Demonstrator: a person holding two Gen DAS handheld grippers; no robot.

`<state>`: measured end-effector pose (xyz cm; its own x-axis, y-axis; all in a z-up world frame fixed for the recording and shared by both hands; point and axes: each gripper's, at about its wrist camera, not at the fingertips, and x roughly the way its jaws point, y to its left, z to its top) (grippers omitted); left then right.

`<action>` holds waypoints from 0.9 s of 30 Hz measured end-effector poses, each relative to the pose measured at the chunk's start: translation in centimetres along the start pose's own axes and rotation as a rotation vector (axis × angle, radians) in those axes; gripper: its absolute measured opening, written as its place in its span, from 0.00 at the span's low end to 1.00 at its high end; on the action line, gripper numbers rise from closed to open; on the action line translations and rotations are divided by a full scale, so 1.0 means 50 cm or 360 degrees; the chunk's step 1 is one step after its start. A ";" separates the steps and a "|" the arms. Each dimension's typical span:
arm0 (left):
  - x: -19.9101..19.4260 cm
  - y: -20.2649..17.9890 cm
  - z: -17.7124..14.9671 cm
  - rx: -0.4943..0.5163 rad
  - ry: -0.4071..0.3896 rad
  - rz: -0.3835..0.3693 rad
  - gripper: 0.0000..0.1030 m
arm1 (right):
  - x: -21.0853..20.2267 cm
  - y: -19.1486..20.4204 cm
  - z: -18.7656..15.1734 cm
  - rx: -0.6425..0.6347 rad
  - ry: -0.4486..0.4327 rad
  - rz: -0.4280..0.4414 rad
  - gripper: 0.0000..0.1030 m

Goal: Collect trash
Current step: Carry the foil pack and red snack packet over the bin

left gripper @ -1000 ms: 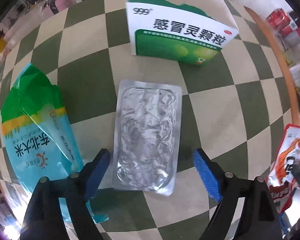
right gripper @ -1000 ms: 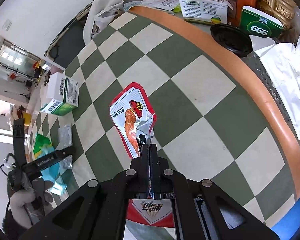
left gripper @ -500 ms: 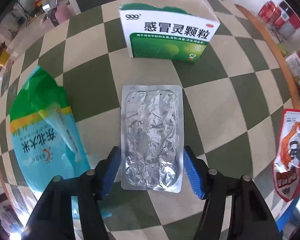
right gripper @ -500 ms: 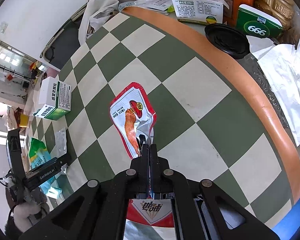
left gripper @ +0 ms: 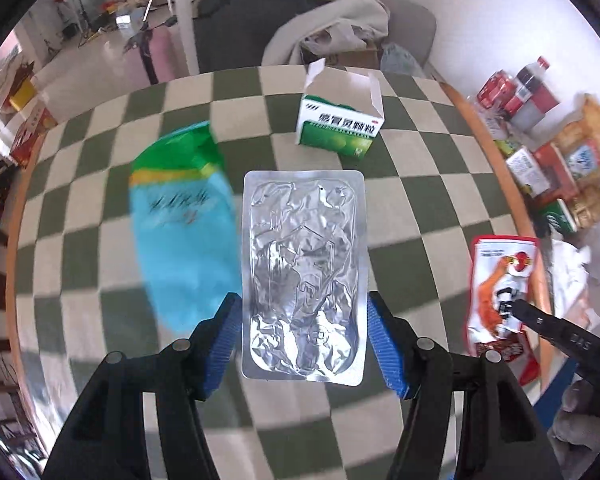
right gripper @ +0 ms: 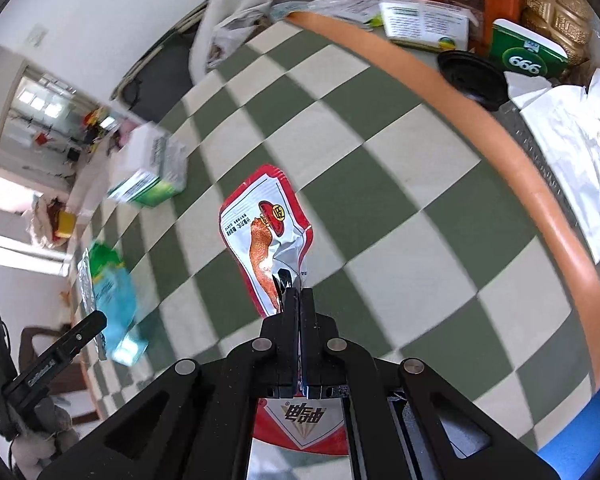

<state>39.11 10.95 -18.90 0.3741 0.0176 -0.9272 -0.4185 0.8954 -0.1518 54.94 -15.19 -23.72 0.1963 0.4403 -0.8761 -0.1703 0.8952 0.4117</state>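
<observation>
Because the crinkled silver foil blister sheet is clamped by its two long edges between the blue ribbed pads of the left gripper, it hangs in the air above the green-and-cream chequered table, its far end pointing toward the table's far edge. It looks very light and thin, stiff enough to hold flat yet easy to buckle if squeezed harder; the edge-on grip is a narrow one, and I judge the smooth foil could slip or bow out of the pads. A pinch across a short end would be safer.

The right gripper is clenched tight on the lower part of a red-and-white printed snack wrapper, which stands up from the jaws over the middle of the table, nearer its orange-rimmed right edge. That wrapper is limp, glossy film: weightless, slippery, prone to flapping, but held firmly where it is creased.

Left on the table are a blue-and-green plastic rice bag toward the left edge, soft and floppy, best taken at its gathered top, and an opened green-and-white cardboard medicine box near the far edge, light and rigid, graspable across its narrow sides.
</observation>
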 end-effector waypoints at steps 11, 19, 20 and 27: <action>-0.155 0.126 -0.301 -0.0170 -0.0071 -0.0099 0.58 | -0.085 0.075 -0.263 -0.0160 0.0088 0.0199 0.00; -0.246 0.244 -0.587 -0.0298 -0.0062 -0.0147 0.58 | -0.163 0.085 -0.581 -0.0206 0.0141 0.0234 0.00; -0.247 0.255 -0.618 -0.0315 -0.0044 -0.0150 0.58 | -0.169 0.083 -0.628 -0.0204 0.0163 0.0232 0.00; -0.148 0.335 -0.855 -0.0483 0.0230 -0.0145 0.58 | -0.138 0.047 -0.894 -0.0238 0.0387 0.0175 0.00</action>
<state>-6.04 6.80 -29.22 0.3095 -0.1389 -0.9407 -0.6241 0.7167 -0.3112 10.04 -19.17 -27.89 -0.0648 0.4889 -0.8699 -0.3214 0.8151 0.4820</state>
